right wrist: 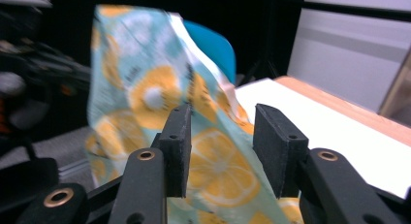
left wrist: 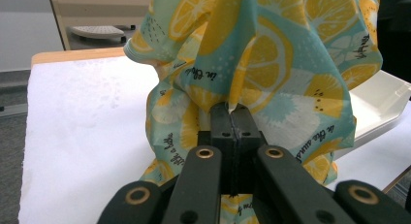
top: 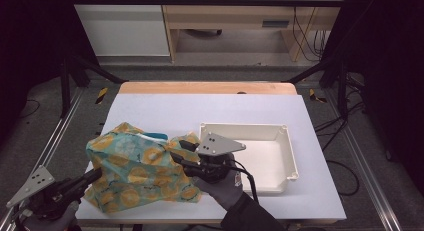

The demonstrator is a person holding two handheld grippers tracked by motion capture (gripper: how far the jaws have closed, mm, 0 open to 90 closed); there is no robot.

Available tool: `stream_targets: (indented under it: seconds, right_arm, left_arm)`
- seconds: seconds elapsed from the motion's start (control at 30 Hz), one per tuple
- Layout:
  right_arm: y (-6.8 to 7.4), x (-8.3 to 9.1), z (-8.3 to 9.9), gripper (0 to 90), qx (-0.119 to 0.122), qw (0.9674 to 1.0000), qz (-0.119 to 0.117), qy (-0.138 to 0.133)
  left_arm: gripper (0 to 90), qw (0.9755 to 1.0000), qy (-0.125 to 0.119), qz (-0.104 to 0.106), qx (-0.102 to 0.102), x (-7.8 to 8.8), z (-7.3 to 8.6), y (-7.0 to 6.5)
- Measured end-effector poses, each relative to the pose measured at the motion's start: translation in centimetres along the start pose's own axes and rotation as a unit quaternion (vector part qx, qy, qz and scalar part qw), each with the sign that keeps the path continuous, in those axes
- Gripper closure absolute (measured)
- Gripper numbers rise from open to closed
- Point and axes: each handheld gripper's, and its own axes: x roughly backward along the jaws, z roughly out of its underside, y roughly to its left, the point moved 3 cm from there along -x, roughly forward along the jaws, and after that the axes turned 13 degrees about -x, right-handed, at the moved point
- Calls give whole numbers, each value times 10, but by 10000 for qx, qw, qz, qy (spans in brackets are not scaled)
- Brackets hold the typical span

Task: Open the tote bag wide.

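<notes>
1. Two grippers flank one lemon-print cloth bag [top: 135,166], which sits at about 7 o'clock on the white table [top: 210,111].
2. At the bag's 8 o'clock corner, the left gripper [top: 92,177] has its jaws pressed together on a fold of the fabric; in the left gripper view the fold rises straight out of the pinched tips [left wrist: 231,112].
3. On the bag's 3 o'clock side, the right gripper [top: 181,152] has its jaws spread apart, with the fabric's edge lying between them, unclamped, in the right gripper view [right wrist: 220,151].
4. The bag's fabric is teal, covered in yellow lemon slices and small script lettering, crumpled and puffed up. Something blue [top: 157,136] peeks from its top at 12 o'clock.
5. A white tray [top: 292,156] lies at the bag's 3 o'clock, just beyond the right gripper.
</notes>
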Motion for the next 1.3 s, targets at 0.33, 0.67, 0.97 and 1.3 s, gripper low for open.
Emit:
stream_targets:
  seconds: [0.33,0.67,0.97,1.3]
  right_arm:
    - [-7,-15,19,898,-11,9988,35,492]
    - [3,-10,6,900,143,9994,13,317]
    - [8,-10,-1,900,175,9996,-23,200]
    - [12,-10,-1,860,203,9996,-97,185]
  left_arm:
    - [899,10000,-44,-28,27,7,0,1]
    - [648,9989,-423,-203,-55,20,-34,3]
    - [834,9988,-255,-364,-213,11,-49,3]
    - [899,9987,-237,-343,-302,29,-34,-7]
